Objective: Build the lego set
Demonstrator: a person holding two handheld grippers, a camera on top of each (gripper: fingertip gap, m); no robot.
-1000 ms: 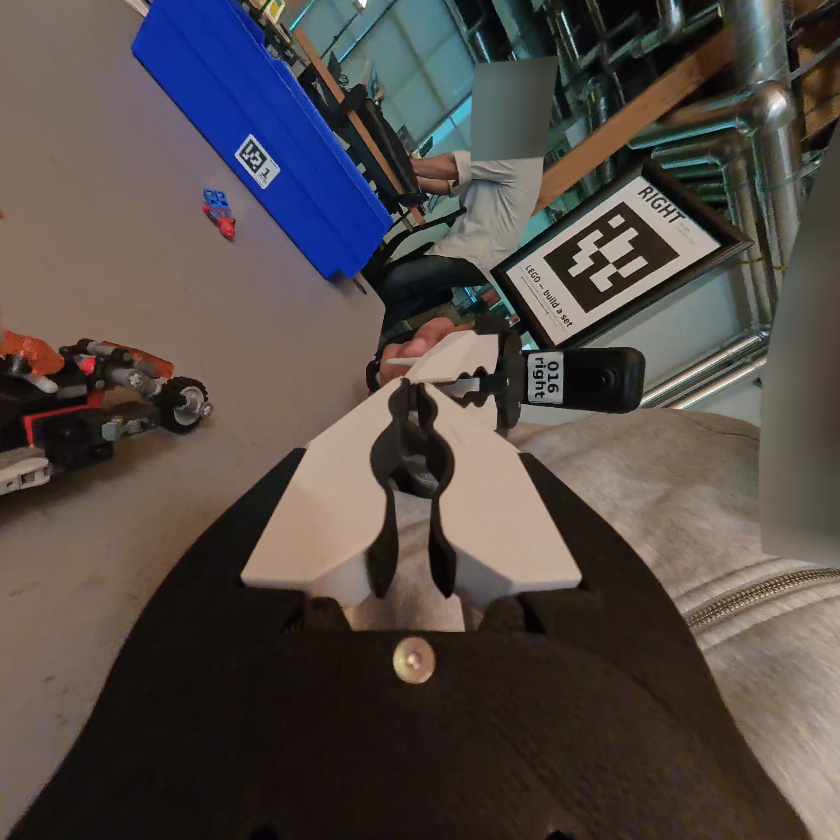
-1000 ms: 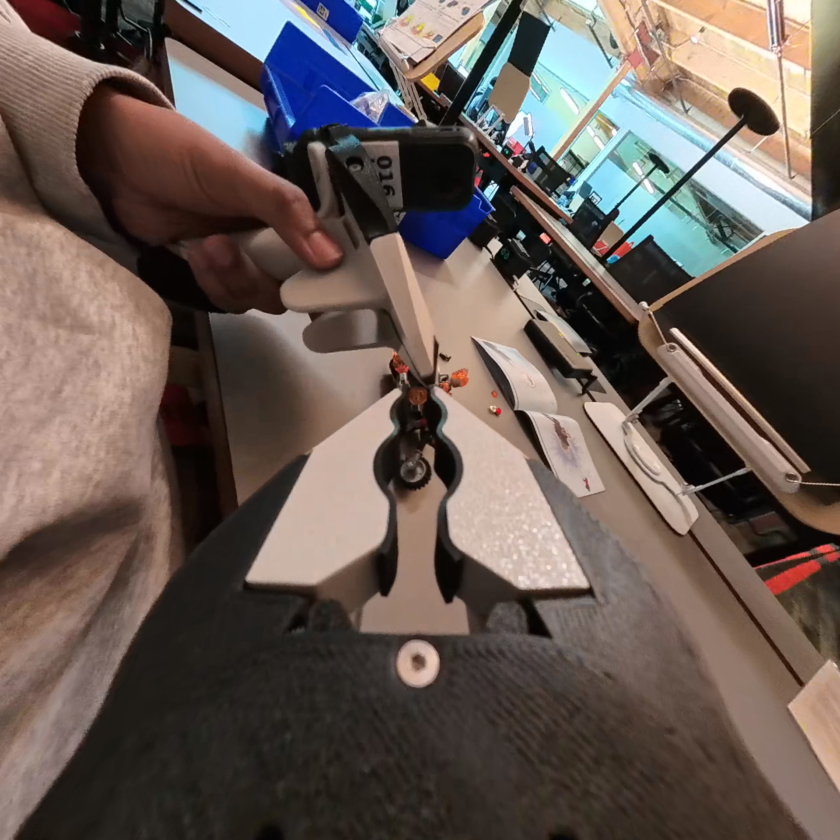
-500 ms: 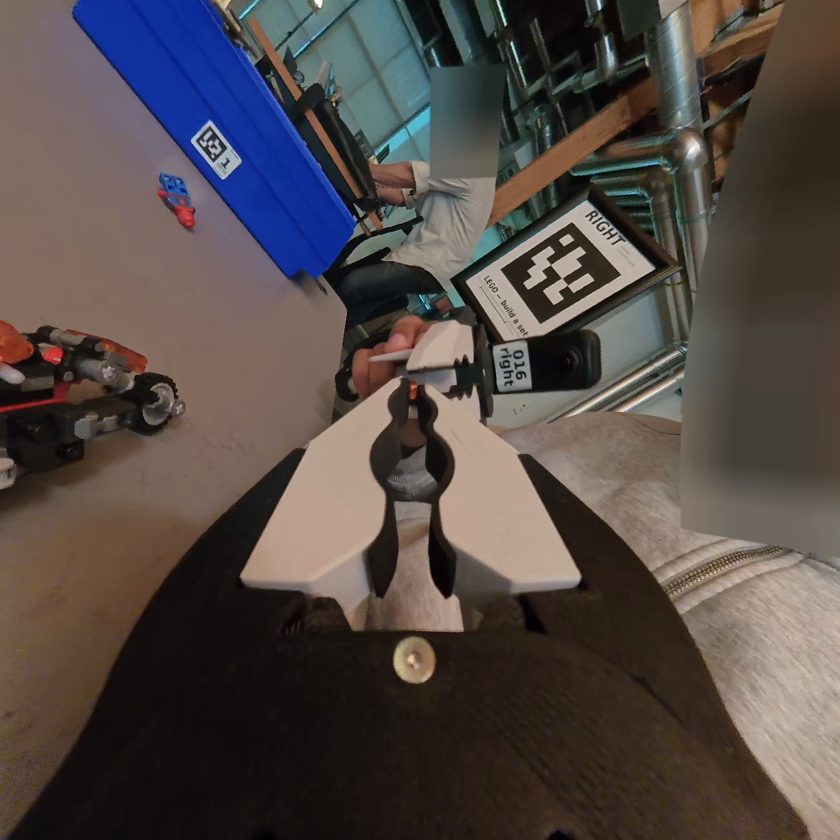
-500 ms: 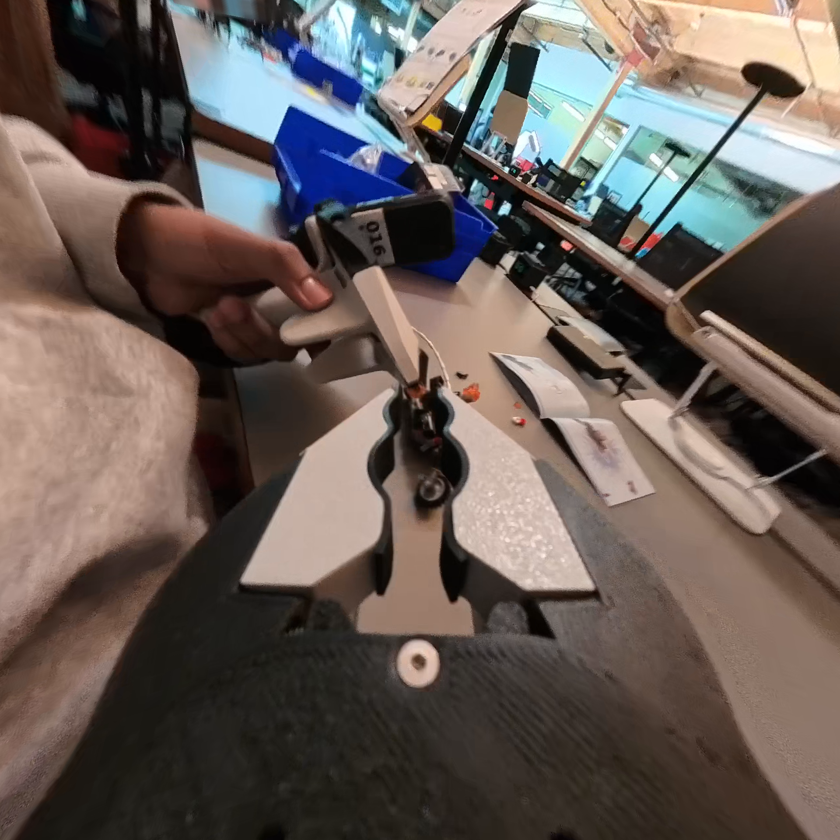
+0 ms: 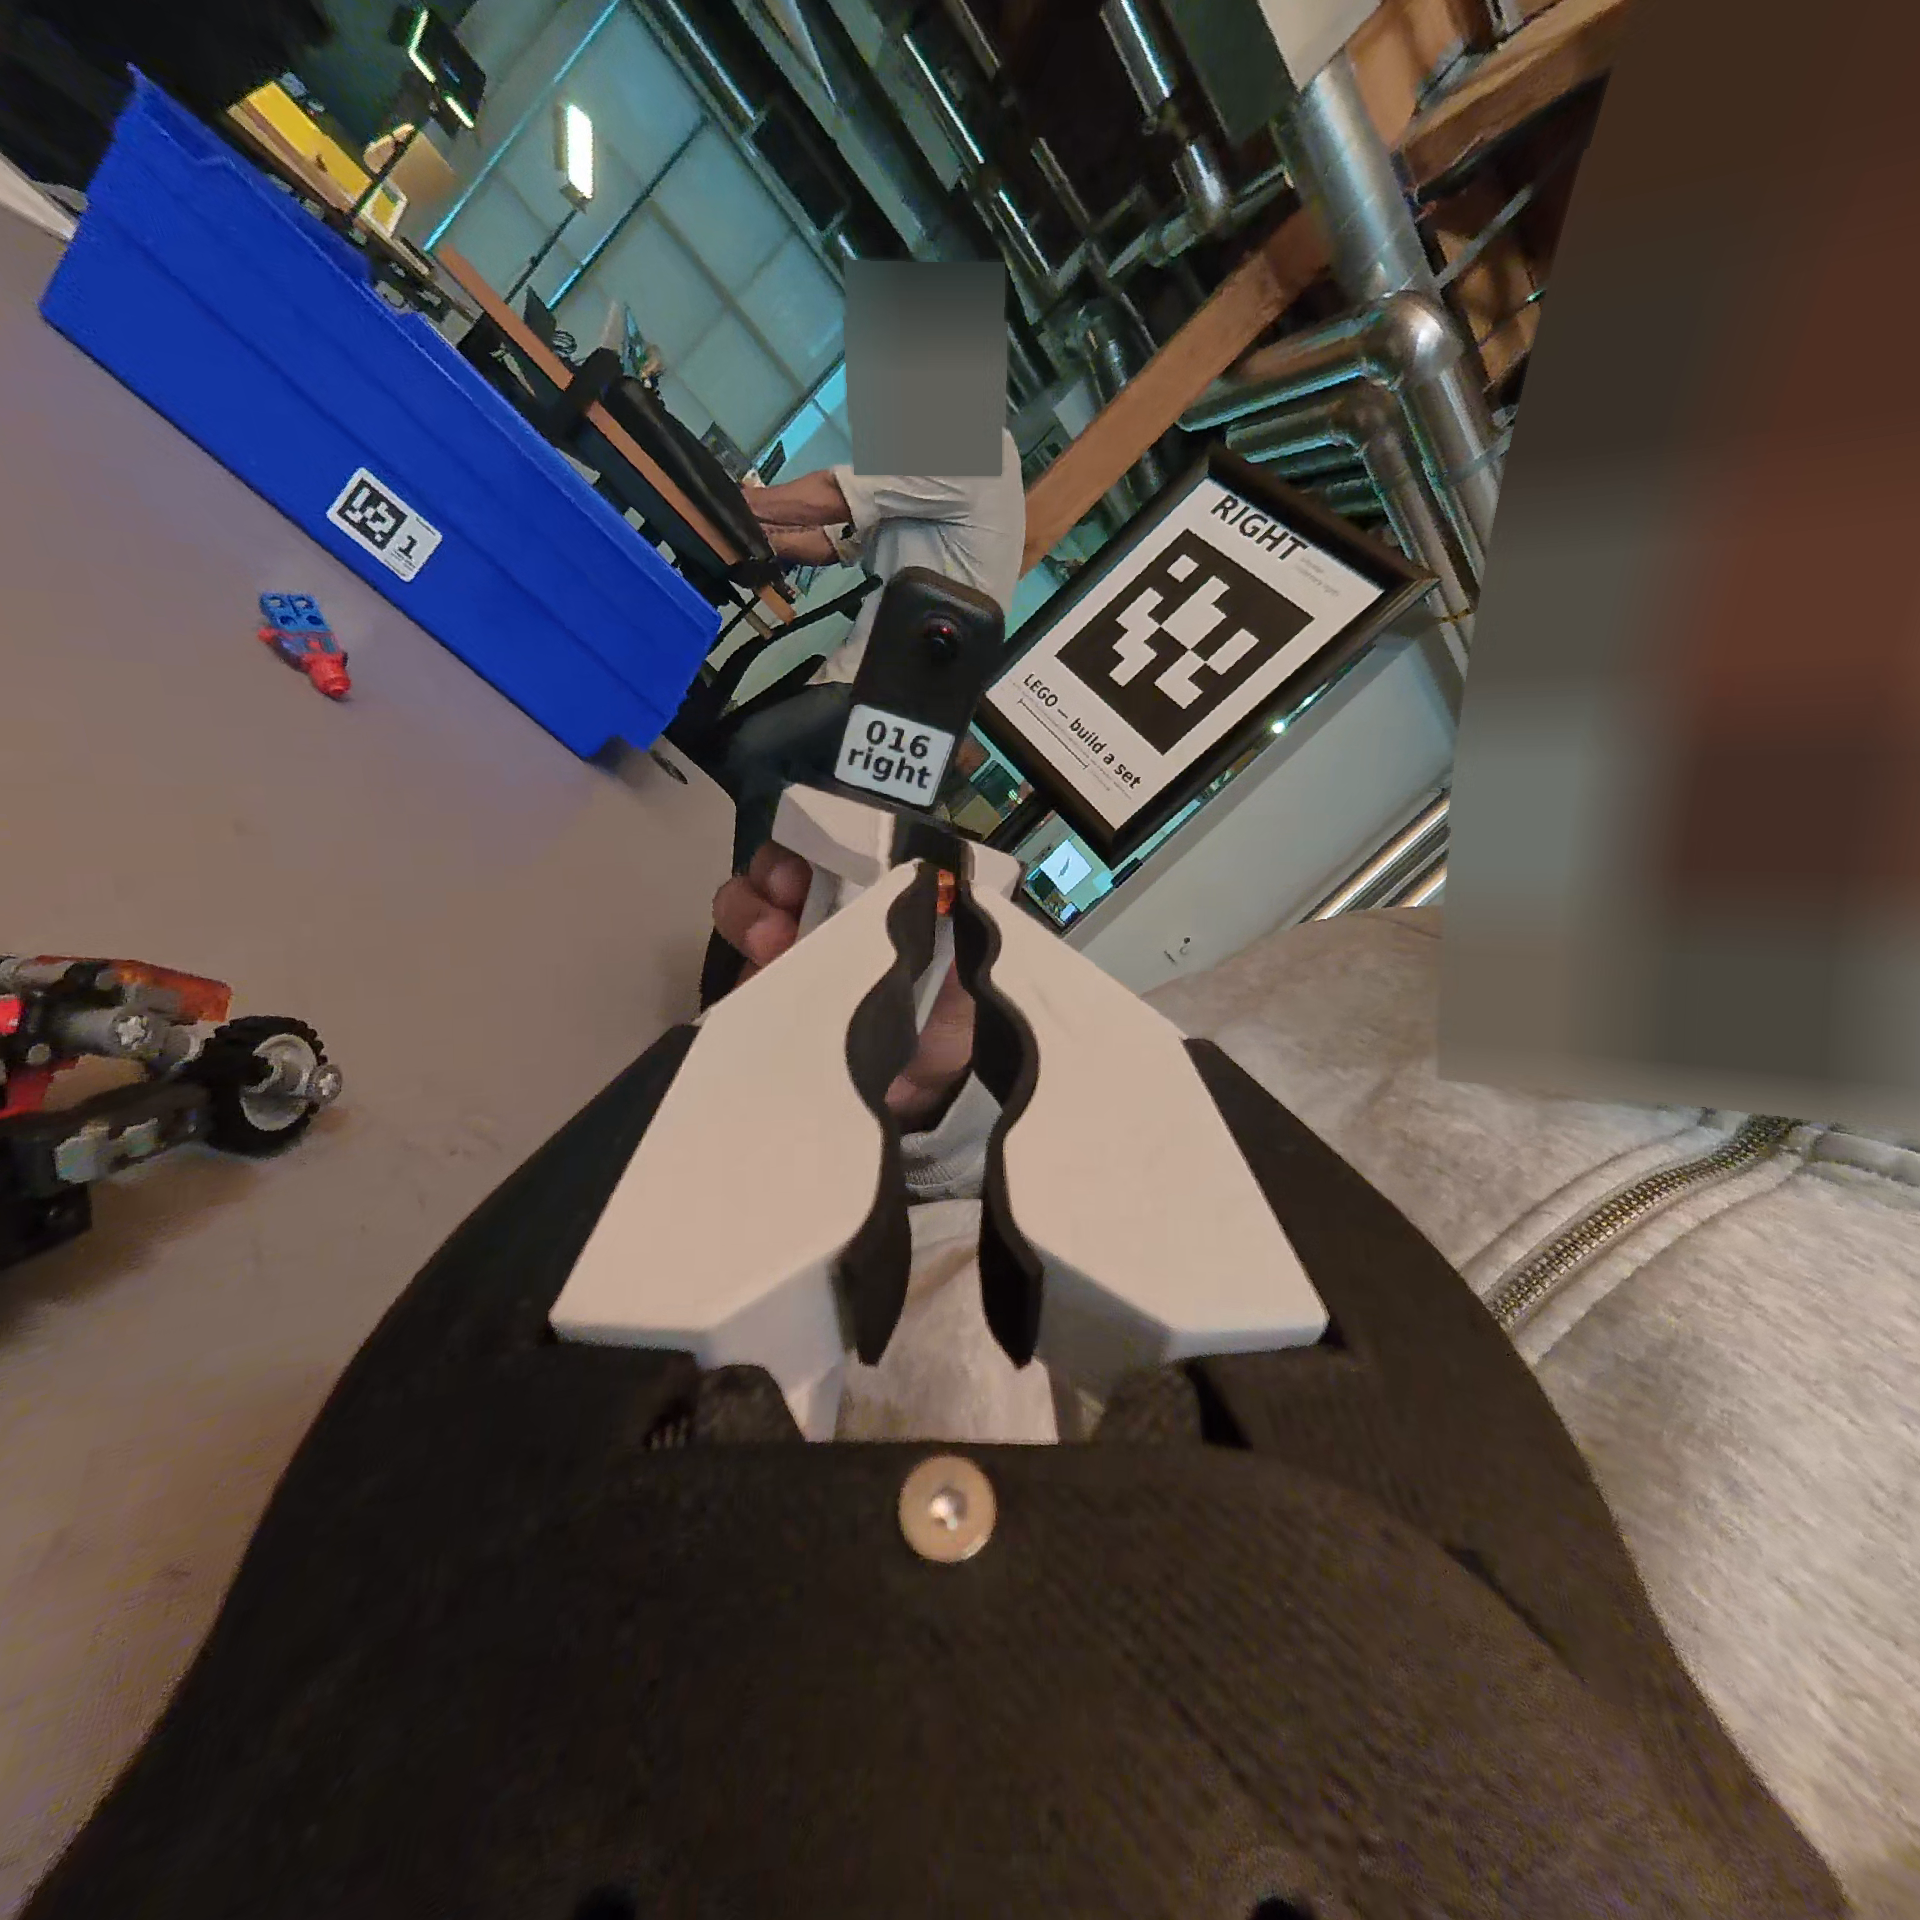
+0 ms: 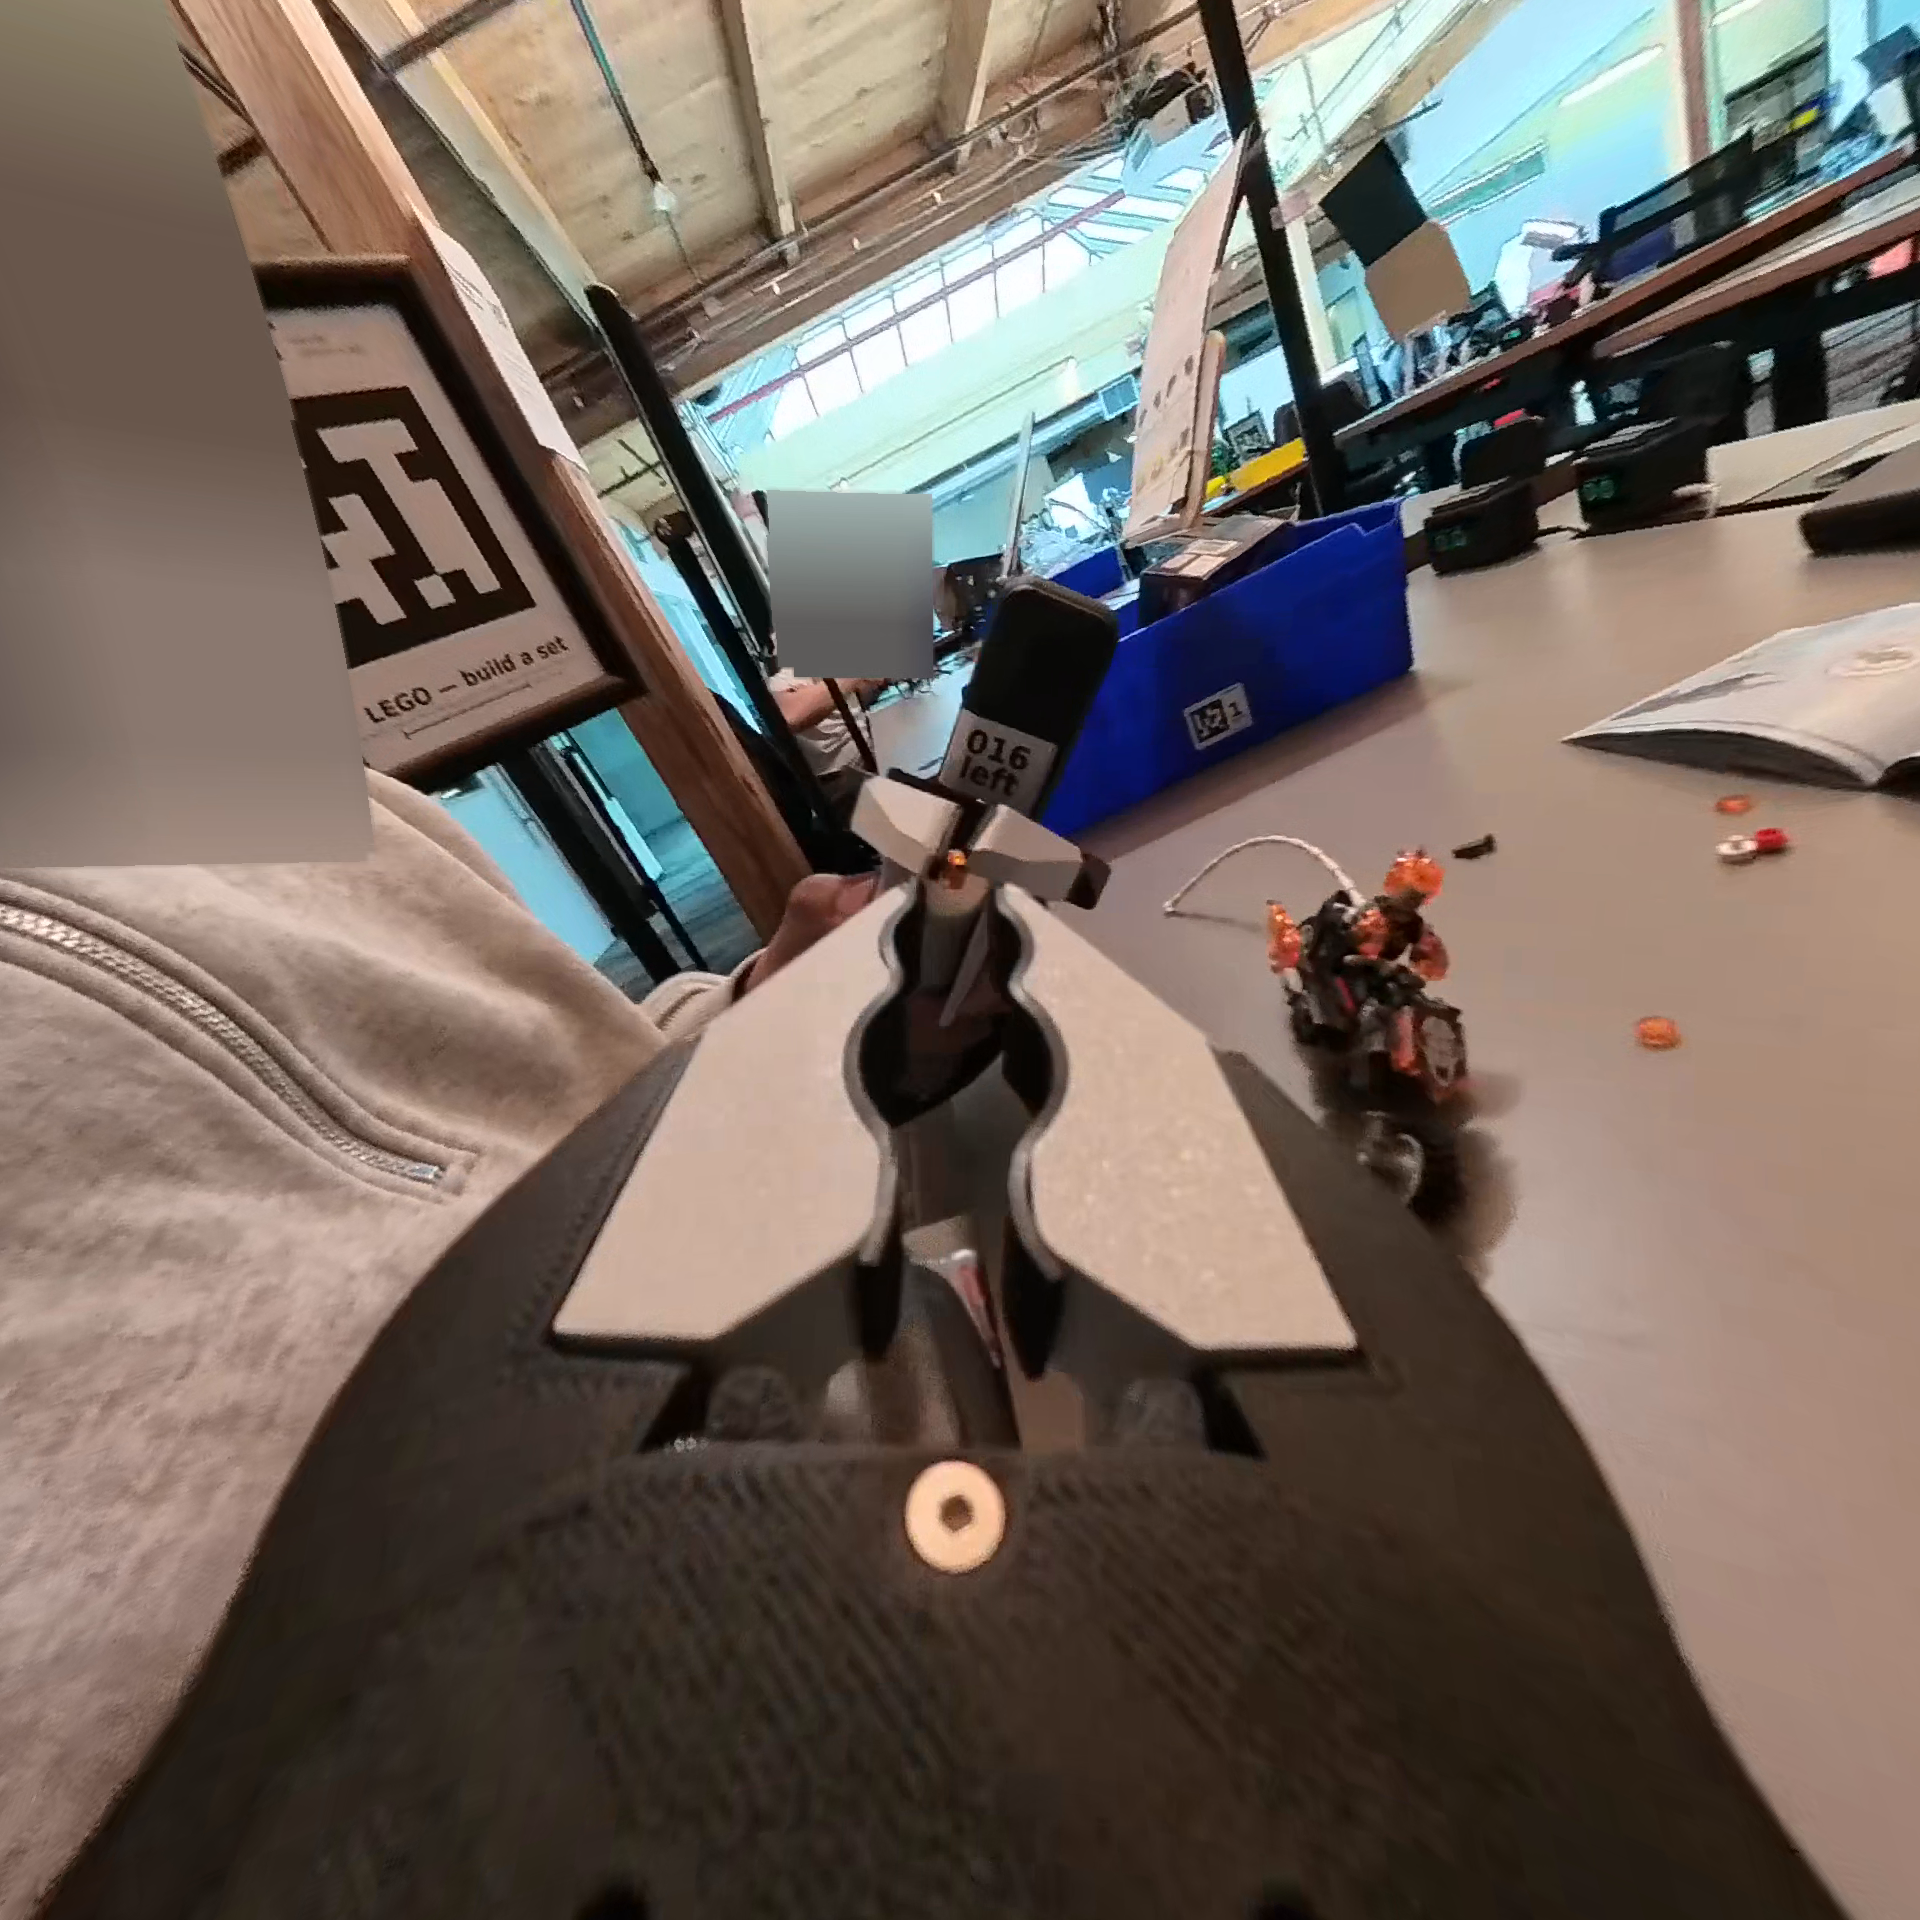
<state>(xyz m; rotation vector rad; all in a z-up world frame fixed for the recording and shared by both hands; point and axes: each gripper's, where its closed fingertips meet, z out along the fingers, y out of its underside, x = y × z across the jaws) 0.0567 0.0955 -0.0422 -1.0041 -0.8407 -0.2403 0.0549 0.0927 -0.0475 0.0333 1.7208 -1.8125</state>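
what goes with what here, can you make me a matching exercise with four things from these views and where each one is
Things:
1. blue bin
2. lego motorcycle
3. instruction booklet
4. small orange piece

Places:
A. open on the table's far right
B. at the meeting gripper tips
C. standing on the table beside a white cord
D. along the table's far edge

Pairs: 1-D, 2-C, 3-A, 4-B

White printed sticker on the black camera just beyond the left claw. Framed black-and-white marker sign behind, rightward. White tag on the blue plastic bin, far left.
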